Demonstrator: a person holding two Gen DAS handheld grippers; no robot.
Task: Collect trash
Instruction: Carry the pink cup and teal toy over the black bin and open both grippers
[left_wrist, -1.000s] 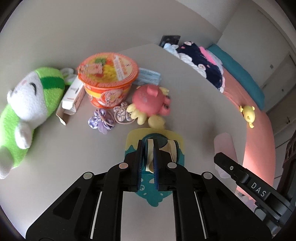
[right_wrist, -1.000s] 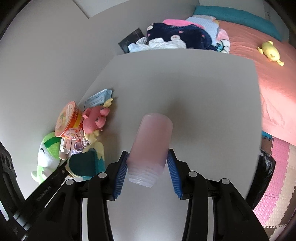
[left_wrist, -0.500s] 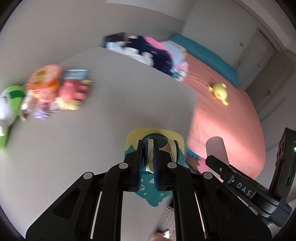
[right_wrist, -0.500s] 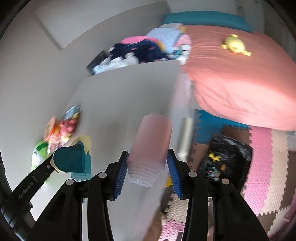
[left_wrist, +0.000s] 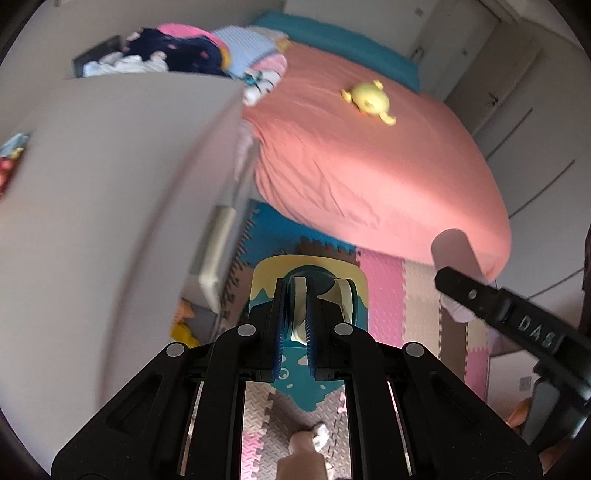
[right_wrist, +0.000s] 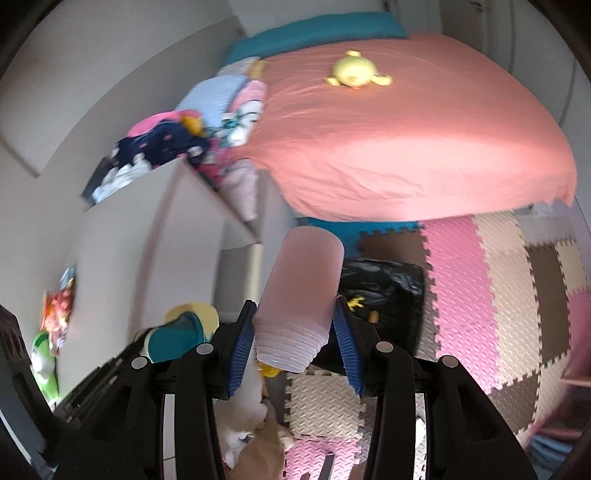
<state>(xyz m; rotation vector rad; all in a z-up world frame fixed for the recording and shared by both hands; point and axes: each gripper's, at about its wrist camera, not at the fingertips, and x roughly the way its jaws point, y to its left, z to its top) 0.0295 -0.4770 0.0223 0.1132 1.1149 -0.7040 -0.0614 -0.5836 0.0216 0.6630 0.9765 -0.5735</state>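
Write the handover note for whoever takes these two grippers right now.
Left gripper: shut on the rim of a teal and yellow paper cup.
Right gripper: shut on a stack of frosted plastic cups, jaws part open around its sides.
Both are held out past the white table, over the foam floor mats.
The black trash bag stands on the floor beside the table, in front of the right gripper.
Done: both cup items are picked up. Left: drop them in the bag. Colourful items remain at the table's far end.

It is a home bedroom: a bed (right_wrist: 406, 147) with pink sheet, a plush toy (right_wrist: 354, 74), foam floor mats (right_wrist: 491, 277), folded clothes (left_wrist: 177, 55).
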